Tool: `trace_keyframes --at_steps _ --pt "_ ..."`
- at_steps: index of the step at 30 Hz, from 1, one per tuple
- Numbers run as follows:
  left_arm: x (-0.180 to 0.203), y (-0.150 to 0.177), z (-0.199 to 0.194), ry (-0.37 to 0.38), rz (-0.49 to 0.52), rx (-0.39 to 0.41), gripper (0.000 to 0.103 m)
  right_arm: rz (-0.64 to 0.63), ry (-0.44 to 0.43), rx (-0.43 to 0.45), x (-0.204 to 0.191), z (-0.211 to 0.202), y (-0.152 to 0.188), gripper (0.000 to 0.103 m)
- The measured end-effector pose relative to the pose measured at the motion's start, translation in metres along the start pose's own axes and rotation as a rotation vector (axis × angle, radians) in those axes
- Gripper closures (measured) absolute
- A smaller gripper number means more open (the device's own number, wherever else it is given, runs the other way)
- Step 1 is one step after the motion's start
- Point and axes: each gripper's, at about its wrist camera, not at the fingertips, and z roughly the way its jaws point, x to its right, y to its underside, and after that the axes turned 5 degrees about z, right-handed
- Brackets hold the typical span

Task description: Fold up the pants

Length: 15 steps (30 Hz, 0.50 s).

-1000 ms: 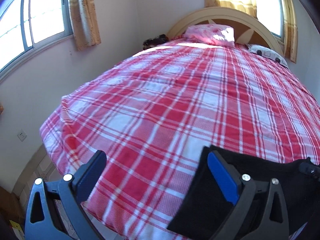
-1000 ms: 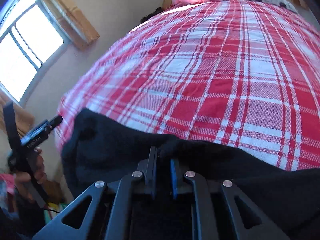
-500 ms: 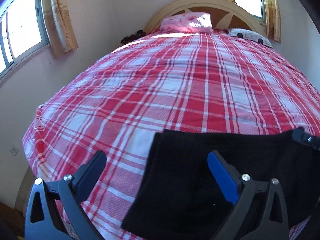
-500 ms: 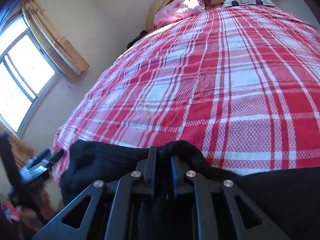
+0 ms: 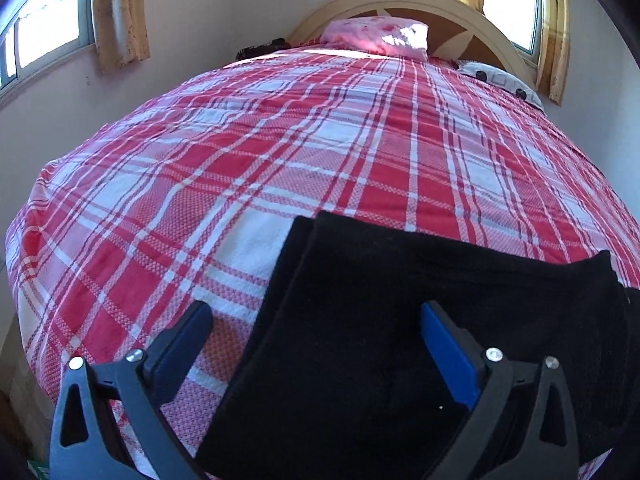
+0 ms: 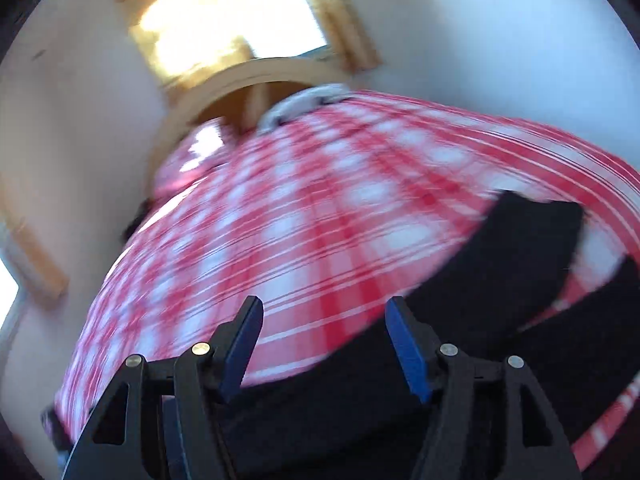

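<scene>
Sunlit bedroom, pale walls, curtained window (image 5: 48,36) at left and another behind the arched wooden headboard (image 5: 452,12); wide bed under a red-and-white plaid cover (image 5: 304,152) filling most of both views; pink pillow (image 5: 376,36) against the headboard, grey-and-white patterned pillow (image 5: 500,80) just beside it toward the right; something dark and small at the far left corner of the bed, too indistinct to name.

Black pants (image 5: 420,320) lying on the near edge of the cover, doubled over, one layer's straight edge showing just outside the other along the left side; far edge running roughly straight across, slightly lumpy at the right end.

Left gripper (image 5: 316,324) low over the near edge, jaws spread wide, nothing between them but cloth underneath; left finger (image 5: 182,340) over bare plaid, right finger with blue pad (image 5: 448,356) over the black fabric; contact with the fabric not clear.

Right wrist view heavily motion-blurred and tilted; right gripper (image 6: 324,328) with jaws spread apart, gripping nothing, blue pads (image 6: 404,348) facing inward; plaid cover (image 6: 304,208) visible through the gap; pants (image 6: 520,272) below and to the right, a flap reaching up toward the right side of the bed; headboard (image 6: 224,88) and bright window (image 6: 240,12) smeared beyond.
</scene>
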Motion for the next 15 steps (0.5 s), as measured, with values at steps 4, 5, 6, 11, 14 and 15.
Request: trace_keyframes --at_steps 4,5,6,11,14,15 --pt "0.0 0.001 0.001 0.0 -0.003 -0.004 0.0 0.119 0.153 -0.055 0.054 0.035 -0.047 0.038" --pt "-0.001 0.0 0.002 -0.002 -0.002 -0.004 0.0 0.108 0.186 -0.071 0.056 0.045 -0.056 0.038" --pt "-0.001 -0.001 0.002 -0.003 -0.002 -0.004 0.0 0.075 0.233 -0.07 0.054 0.056 -0.062 0.038" --pt "0.0 -0.001 0.002 -0.009 -0.002 -0.006 0.0 -0.032 0.429 -0.186 0.049 0.125 -0.075 0.038" --pt "0.001 -0.001 0.002 -0.01 -0.001 -0.005 0.0 -0.078 0.55 -0.177 0.049 0.147 -0.074 0.038" --pt "0.0 -0.002 0.002 -0.01 -0.001 -0.006 0.0 -0.101 0.589 -0.182 0.048 0.153 -0.073 0.038"
